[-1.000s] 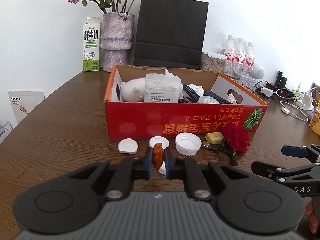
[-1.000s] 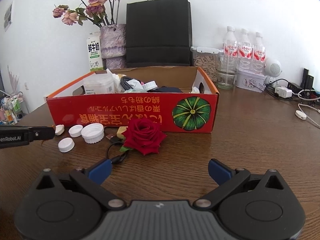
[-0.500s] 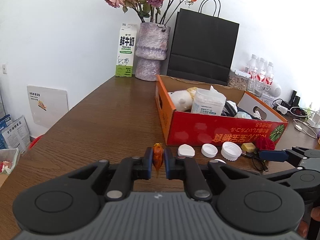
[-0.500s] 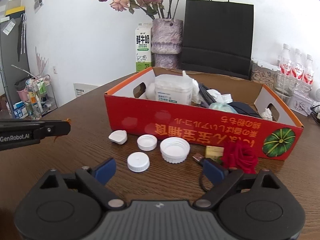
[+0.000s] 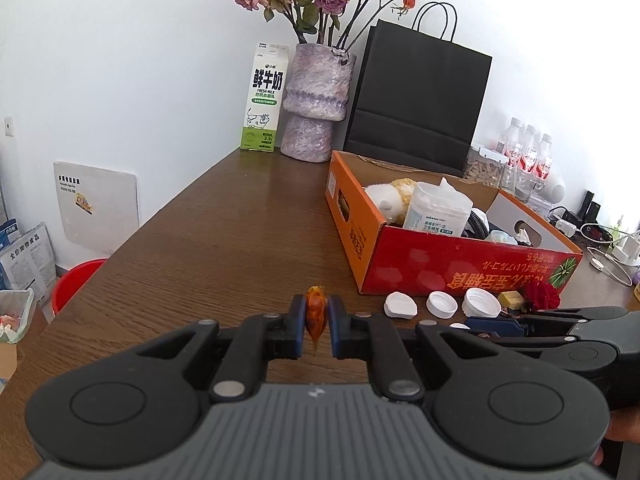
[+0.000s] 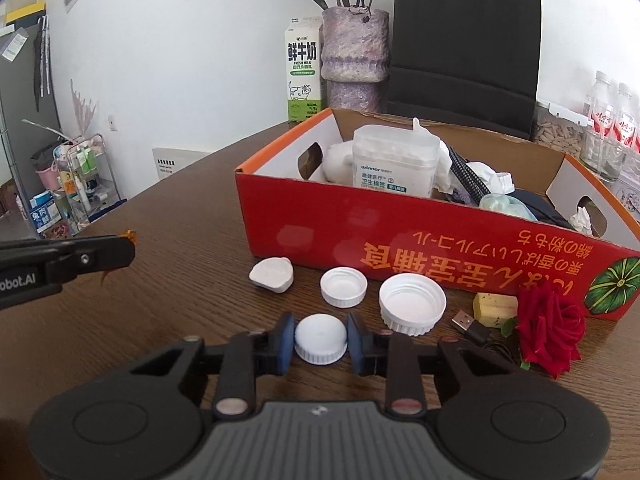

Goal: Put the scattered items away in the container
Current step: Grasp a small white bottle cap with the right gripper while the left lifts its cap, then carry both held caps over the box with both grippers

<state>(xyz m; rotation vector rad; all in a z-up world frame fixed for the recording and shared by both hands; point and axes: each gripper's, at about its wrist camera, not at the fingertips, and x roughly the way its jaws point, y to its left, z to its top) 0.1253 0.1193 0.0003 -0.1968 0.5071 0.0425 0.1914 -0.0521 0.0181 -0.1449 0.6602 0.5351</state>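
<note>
- The left wrist view looks forward along its gripper, low over the table [image 5: 208,240] near its front edge, facing the far left corner, well back from the red box [image 5: 448,268].
- The right wrist view sits low too, closer to the red box [image 6: 400,236], facing its long side.
- Both share the box and the white caps [image 6: 344,286] before it.

The orange piece [image 5: 316,314] is half covered by the pads of the left hand-held gripper [image 5: 316,326], so its kind cannot be told. In the right wrist view only its tip [image 6: 129,234] is seen past the finger. The base of the small cap [image 6: 321,338] is hidden behind the right hand-held gripper [image 6: 320,340]. The lower contents of the box [image 6: 400,236] are screened by its front wall. The cable [image 6: 476,330] is partly covered by the rose [image 6: 550,326]. The bag [image 6: 466,36] handle is cut off by the top edge.
</note>
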